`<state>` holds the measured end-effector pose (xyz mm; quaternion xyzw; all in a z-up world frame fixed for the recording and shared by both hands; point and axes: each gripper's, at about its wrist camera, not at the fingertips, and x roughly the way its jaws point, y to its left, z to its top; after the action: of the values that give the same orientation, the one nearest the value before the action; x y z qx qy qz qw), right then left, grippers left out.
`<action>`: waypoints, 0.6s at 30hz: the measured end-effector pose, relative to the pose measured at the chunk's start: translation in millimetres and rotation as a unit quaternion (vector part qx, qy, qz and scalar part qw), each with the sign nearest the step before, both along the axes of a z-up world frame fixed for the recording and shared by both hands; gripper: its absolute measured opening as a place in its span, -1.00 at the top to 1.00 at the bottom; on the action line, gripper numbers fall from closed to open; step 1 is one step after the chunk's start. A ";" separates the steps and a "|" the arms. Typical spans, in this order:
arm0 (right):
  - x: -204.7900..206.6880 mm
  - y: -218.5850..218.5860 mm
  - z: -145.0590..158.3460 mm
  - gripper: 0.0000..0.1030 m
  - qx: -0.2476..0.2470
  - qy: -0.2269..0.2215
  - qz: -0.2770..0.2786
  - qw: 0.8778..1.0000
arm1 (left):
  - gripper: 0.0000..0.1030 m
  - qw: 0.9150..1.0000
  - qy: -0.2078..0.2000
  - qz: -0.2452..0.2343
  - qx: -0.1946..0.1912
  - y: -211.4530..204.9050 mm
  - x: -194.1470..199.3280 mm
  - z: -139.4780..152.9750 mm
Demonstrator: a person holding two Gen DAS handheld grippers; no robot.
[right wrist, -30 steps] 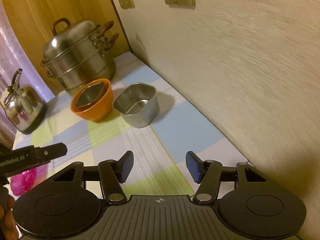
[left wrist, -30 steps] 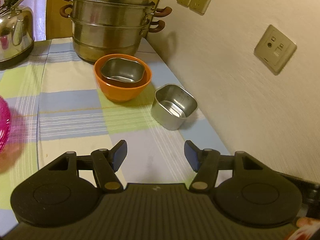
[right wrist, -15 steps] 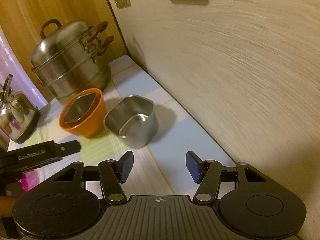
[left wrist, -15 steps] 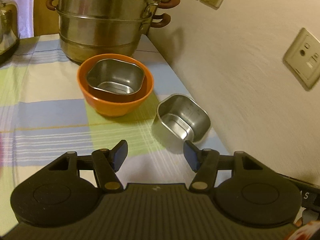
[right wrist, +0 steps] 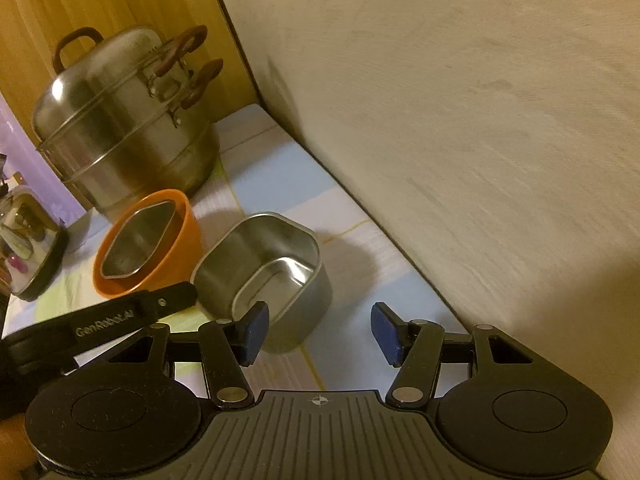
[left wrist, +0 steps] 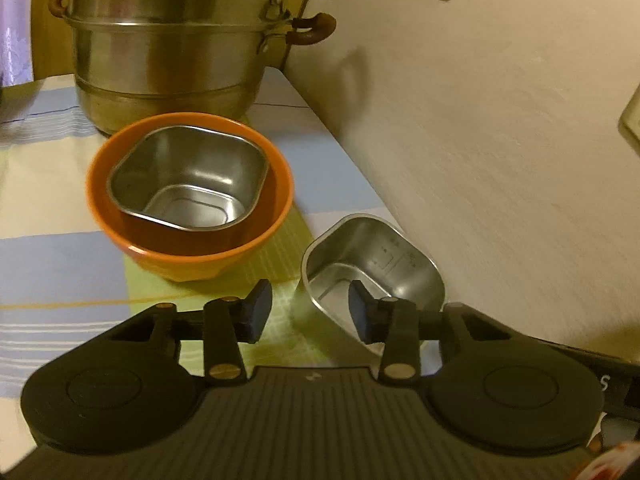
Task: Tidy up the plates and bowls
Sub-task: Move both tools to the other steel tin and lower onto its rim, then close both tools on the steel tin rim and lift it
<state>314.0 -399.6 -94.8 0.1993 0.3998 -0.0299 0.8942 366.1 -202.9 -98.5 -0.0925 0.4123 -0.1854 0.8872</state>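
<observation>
An orange bowl (left wrist: 188, 240) sits on the checked tablecloth with a square steel bowl (left wrist: 188, 184) nested inside it. A second square steel bowl (left wrist: 384, 264) stands alone to its right, near the wall. My left gripper (left wrist: 306, 312) is open, its right finger over that bowl's near rim and its left finger outside it. In the right wrist view the loose steel bowl (right wrist: 268, 264) is just ahead of my open right gripper (right wrist: 318, 334), with the orange bowl (right wrist: 176, 240) to its left. The left gripper's body (right wrist: 120, 320) shows at the left.
A large stacked steel steamer pot (left wrist: 168, 48) stands behind the bowls, also in the right wrist view (right wrist: 124, 132). A steel kettle (right wrist: 24, 240) sits at far left. The wall (left wrist: 500, 140) with sockets runs along the table's right edge.
Both grippers have moved forward toward the loose steel bowl, which is now between and just ahead of the fingers. Both stayed open. The bowls have not moved.
</observation>
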 end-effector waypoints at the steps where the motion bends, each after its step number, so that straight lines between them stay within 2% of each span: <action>1: 3.8 0.1 -1.6 -0.11 0.001 0.000 0.000 1.000 | 0.34 1.000 -0.002 -0.002 0.000 -2.0 2.0 -1.8; 3: 11.0 0.1 -4.6 -0.05 0.001 0.001 0.002 1.000 | 0.39 1.000 -0.003 -0.005 -0.001 -5.2 6.7 -6.2; 5: 18.2 0.2 -7.5 0.09 -0.005 0.004 0.003 1.000 | 0.41 1.000 -0.004 -0.007 0.003 -8.4 9.9 -9.2; 18: 49.9 -0.7 -26.6 0.44 0.003 0.026 0.012 1.000 | 0.72 0.999 -0.008 -0.024 0.032 -22.3 23.9 -19.0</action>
<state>363.9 -400.3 -121.4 0.1962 0.4250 -0.0235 0.8834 390.0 -225.1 -117.5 -0.0527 0.4131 -0.1939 0.8883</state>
